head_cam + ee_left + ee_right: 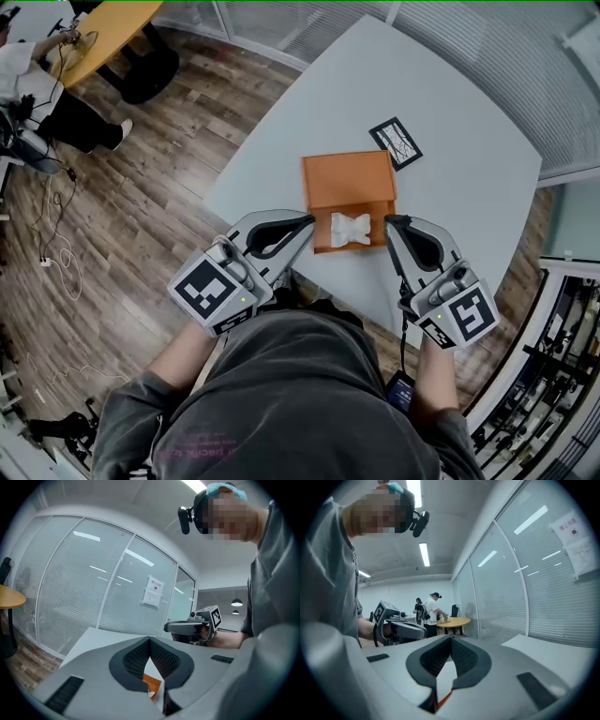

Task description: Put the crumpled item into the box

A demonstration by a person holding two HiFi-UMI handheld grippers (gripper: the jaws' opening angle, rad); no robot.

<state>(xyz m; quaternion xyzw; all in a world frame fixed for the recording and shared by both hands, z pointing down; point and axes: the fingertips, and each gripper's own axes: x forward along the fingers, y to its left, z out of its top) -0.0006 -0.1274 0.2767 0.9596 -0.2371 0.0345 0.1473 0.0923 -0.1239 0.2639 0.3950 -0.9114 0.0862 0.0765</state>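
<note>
The crumpled item [352, 228] lay inside the open orange box [349, 247], in the lower compartment at the centre of the frame, with the lid [348, 178] folded flat above it on the grey table [450, 122]. By the look of it the placing step was done. The left gripper [307, 221] hovered just beside the box's left wall and the right gripper [388, 220] just beside its right wall. Each gripper's own view showed the jaw tips pressed together with nothing between them, only a sliver of orange behind. The white wad was wider than tall, so its long axis ran left to right across the frame, parallel to the front wall. It had no clear front end. If anything remained, it was probably closing the lid, which would call for catching its far edge and swinging it toward the bottom of the frame.
</note>
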